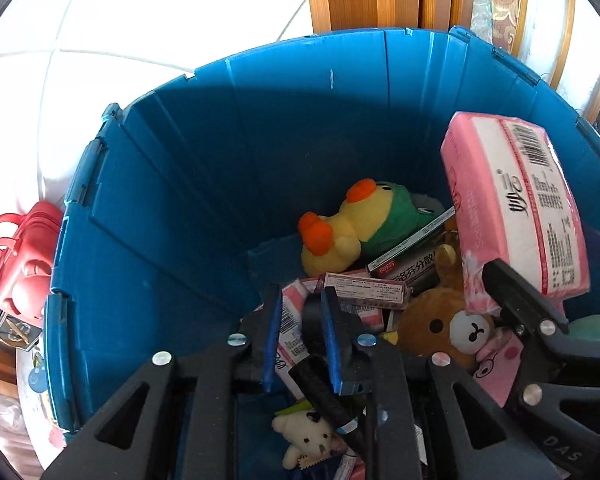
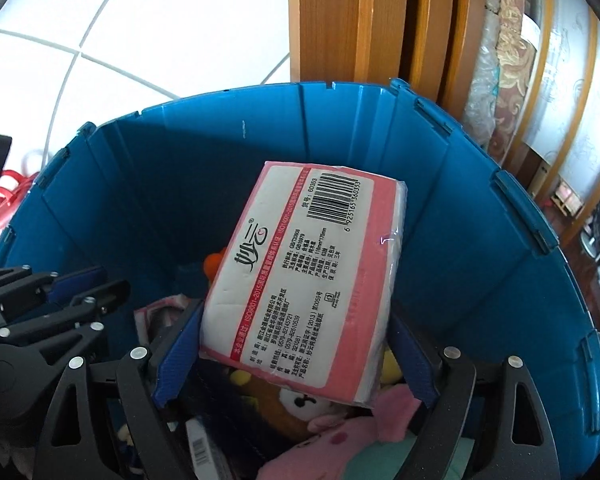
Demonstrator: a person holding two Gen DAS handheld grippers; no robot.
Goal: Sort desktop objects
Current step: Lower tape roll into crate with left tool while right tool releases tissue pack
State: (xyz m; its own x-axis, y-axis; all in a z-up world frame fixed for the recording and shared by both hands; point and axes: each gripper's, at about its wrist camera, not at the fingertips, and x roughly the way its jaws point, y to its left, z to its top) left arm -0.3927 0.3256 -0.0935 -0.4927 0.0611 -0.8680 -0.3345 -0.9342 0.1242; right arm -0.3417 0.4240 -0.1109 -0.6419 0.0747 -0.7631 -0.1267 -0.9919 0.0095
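The right hand-held gripper [image 2: 296, 344] has its blue-padded jaws spread wide around a pink and white tissue pack [image 2: 300, 276], pinching the pack's lower end so it stands tilted above the contents of a blue bin [image 2: 148, 184]. The left hand-held gripper [image 1: 300, 336] reaches into the same bin just beside it, jaws nearly pressed together, with a black pen [image 1: 324, 392] lying slantwise between the pads; whether they still press on it cannot be told. Below them the bin holds a jumble: a yellow duck plush in a green hood [image 1: 352, 228], a brown bear plush [image 1: 444, 320], a small white bear [image 1: 304, 436], a pink plush [image 2: 352, 428] and several flat boxes [image 1: 364, 292]. Outside the bin's left wall sits a red handbag [image 1: 24, 260] on a white tiled floor [image 1: 100, 40].
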